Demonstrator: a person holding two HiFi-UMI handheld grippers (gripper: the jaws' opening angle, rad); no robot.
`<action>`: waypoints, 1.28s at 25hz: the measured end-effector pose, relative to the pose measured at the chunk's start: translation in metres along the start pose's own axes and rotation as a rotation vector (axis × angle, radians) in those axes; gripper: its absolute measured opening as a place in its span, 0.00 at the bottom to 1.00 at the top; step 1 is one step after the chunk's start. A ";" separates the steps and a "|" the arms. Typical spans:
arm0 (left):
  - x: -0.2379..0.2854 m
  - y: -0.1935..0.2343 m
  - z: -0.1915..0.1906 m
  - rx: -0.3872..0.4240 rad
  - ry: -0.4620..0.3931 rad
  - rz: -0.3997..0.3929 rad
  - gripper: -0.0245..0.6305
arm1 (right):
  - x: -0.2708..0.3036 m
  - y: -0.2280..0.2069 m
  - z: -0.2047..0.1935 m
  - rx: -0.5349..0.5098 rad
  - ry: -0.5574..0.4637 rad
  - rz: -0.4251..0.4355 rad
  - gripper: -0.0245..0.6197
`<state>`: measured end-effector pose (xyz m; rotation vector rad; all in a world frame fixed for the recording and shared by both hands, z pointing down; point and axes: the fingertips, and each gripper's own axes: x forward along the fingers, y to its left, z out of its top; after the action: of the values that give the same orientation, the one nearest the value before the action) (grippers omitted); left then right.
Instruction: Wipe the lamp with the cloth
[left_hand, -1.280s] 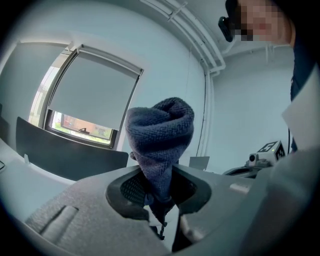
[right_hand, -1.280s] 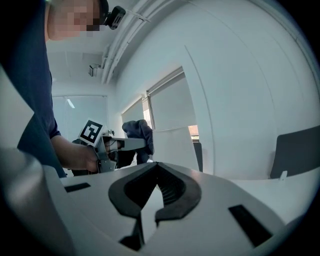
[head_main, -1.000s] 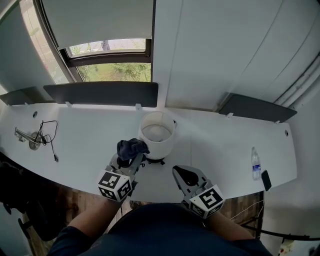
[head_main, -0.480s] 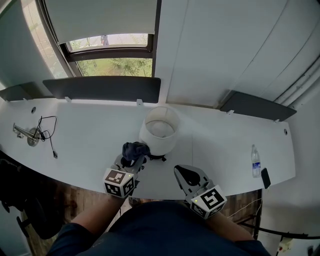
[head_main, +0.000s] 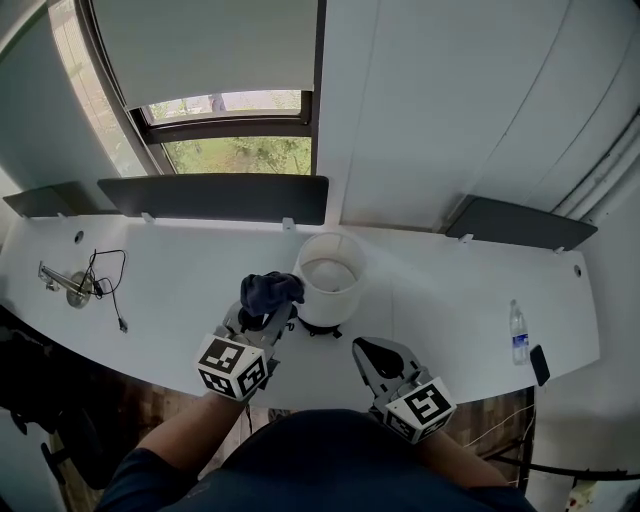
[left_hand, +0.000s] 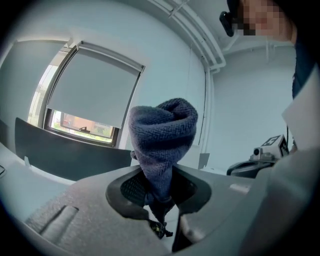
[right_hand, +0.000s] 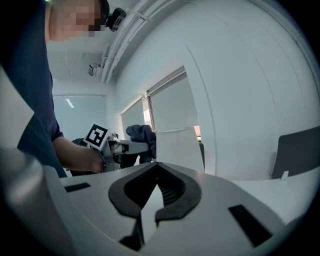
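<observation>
With your left claw (head_main: 264, 316) gripping the cloth (head_main: 269, 289), sweep its wad lightly round the lamp (head_main: 329, 276) just ahead-right of it; your right claw (head_main: 371, 351) sits closed, empty.

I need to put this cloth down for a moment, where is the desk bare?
The widest bare stretch of desk lies between the lamp and the water bottle on the right. A second lies between the lamp and the cable at the left. It is crowded at the lamp's near side, where the left claw holds the cloth.
</observation>
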<state>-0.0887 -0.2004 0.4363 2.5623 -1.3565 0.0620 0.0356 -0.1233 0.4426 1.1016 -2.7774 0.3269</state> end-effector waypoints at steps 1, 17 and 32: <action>0.000 -0.002 0.009 0.005 -0.016 -0.007 0.19 | 0.001 0.000 0.002 0.001 -0.003 -0.002 0.05; 0.018 0.030 -0.056 0.003 0.119 0.011 0.19 | 0.002 -0.007 -0.015 0.017 0.030 -0.044 0.05; 0.018 0.041 -0.060 0.043 0.157 0.021 0.19 | -0.003 -0.006 -0.014 0.011 0.026 -0.057 0.05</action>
<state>-0.1077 -0.2228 0.5047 2.5182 -1.3364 0.2934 0.0430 -0.1221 0.4567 1.1680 -2.7189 0.3474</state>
